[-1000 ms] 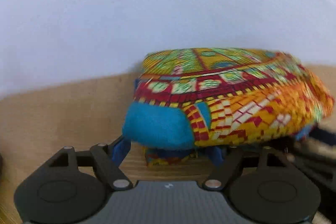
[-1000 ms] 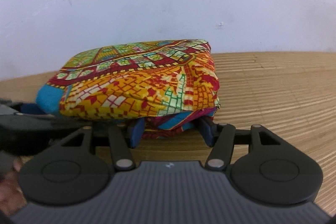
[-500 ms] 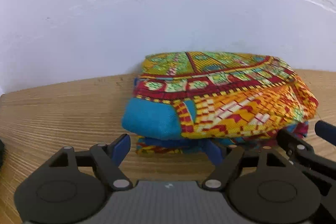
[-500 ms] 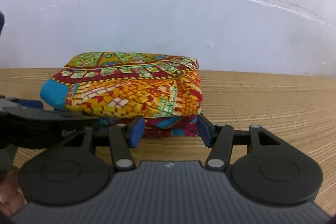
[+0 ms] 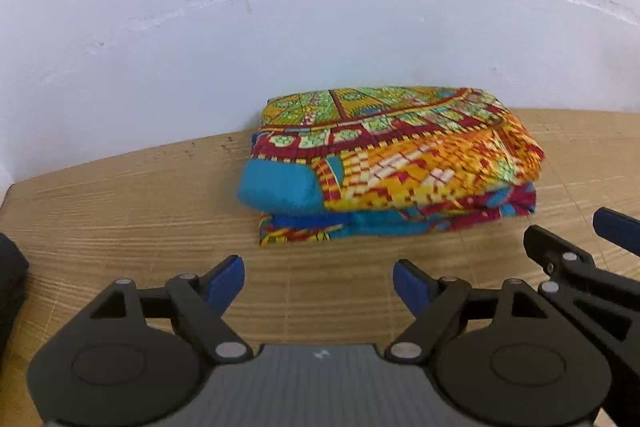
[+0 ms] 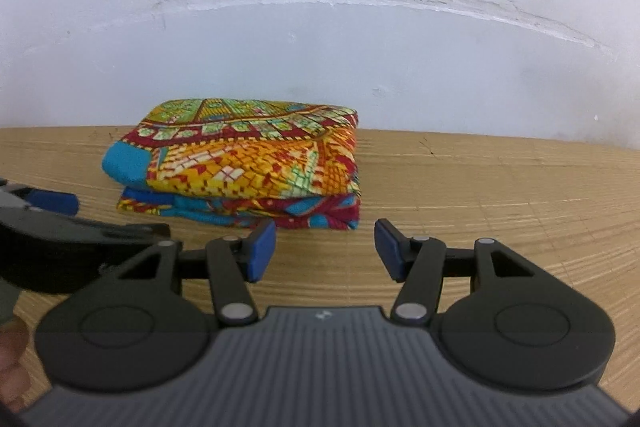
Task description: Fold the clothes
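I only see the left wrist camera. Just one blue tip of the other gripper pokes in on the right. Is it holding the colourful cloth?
Observer: No. The right wrist view shows the right gripper with both fingers apart, nothing between them, stopped short of the folded cloth.
Operator: What's past the cloth on the right?
Observer: Only bare wooden table, running back to the white wall.
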Demonstrator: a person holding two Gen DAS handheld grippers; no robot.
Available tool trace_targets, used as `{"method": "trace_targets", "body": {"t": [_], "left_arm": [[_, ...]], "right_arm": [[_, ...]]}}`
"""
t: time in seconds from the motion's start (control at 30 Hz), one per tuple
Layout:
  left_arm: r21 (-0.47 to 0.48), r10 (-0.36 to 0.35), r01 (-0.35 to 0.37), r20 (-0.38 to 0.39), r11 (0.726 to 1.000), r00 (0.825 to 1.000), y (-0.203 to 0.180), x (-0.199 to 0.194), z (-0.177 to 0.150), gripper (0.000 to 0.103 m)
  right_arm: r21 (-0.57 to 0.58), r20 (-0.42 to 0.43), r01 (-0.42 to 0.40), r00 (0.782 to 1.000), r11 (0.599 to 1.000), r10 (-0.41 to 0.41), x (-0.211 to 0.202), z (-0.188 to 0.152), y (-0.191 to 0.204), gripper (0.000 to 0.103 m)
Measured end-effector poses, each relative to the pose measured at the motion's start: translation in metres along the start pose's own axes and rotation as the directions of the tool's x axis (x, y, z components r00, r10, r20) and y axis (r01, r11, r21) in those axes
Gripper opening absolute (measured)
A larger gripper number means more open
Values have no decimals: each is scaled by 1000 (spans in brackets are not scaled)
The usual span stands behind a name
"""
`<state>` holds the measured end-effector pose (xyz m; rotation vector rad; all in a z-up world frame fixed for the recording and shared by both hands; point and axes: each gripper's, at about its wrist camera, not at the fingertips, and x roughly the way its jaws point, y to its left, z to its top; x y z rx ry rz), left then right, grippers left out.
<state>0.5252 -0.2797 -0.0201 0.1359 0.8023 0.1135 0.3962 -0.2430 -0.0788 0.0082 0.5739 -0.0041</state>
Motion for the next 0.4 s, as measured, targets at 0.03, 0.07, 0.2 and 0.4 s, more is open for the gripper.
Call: {"method": "trace_targets", "body": {"t": [0.03,0.07,0.2,0.4], "left_arm": [[-3,0,0,1,1000,1000,2,2,0,84],[-6,-1,1,7,1000,1000,2,-2,1,84],[-45,-27,28,40,999,999,10,-25,4,82],[-61,-32,35,52,998,998,14,-59,3,82]], "right_arm": [[6,-2,1,1000,1000,-1,-3,0,-1,57],[13,-1,0,1000,1000,0,-7,0,-1,57],[9,20,-12,1000,1000,12,-25,3,-1,57],[-12,45,0,999,1000,1,-58,9,2,57]]}}
